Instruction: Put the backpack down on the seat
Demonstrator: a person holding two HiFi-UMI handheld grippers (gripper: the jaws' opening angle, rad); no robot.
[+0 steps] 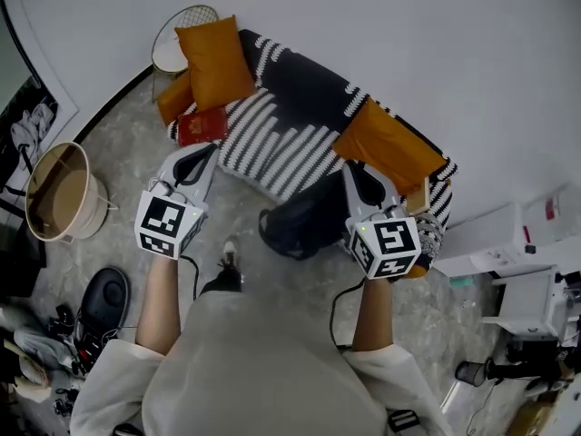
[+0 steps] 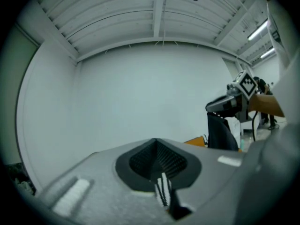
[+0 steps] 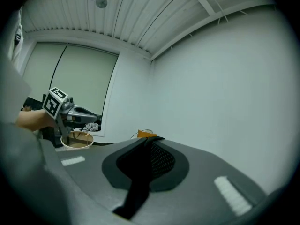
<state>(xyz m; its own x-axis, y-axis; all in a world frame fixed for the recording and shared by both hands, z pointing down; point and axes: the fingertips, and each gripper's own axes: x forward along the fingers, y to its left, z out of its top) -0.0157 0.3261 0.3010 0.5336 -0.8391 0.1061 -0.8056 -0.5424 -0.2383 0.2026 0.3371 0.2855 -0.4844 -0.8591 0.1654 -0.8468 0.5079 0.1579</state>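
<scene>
A round tan bin [image 1: 89, 209] stands on the floor at the left, and it is brown inside. Further back, a wire basket [image 1: 171, 27] sits by the wall with an orange cushion [image 1: 213, 62] just in front of it. The left gripper [image 1: 209, 153] has its jaws closed together (a thin bit of stripes shows at the slit, and I cannot tell if it is pinched). The seat [image 1: 281, 134] has a black-and-white striped cover. A red thing [image 1: 201, 127] lies at its left end and another orange cushion [image 1: 390, 143] at its right end. The backpack [image 1: 304, 221] is black and hangs in front of the seat, over the grey floor [image 1: 118, 153]. The right gripper [image 1: 354, 171] is pinched tight on its strap [image 3: 138, 182]. The wall [image 1: 408, 34] is plain white. White boxes [image 1: 513, 275] stand at the far right.
</scene>
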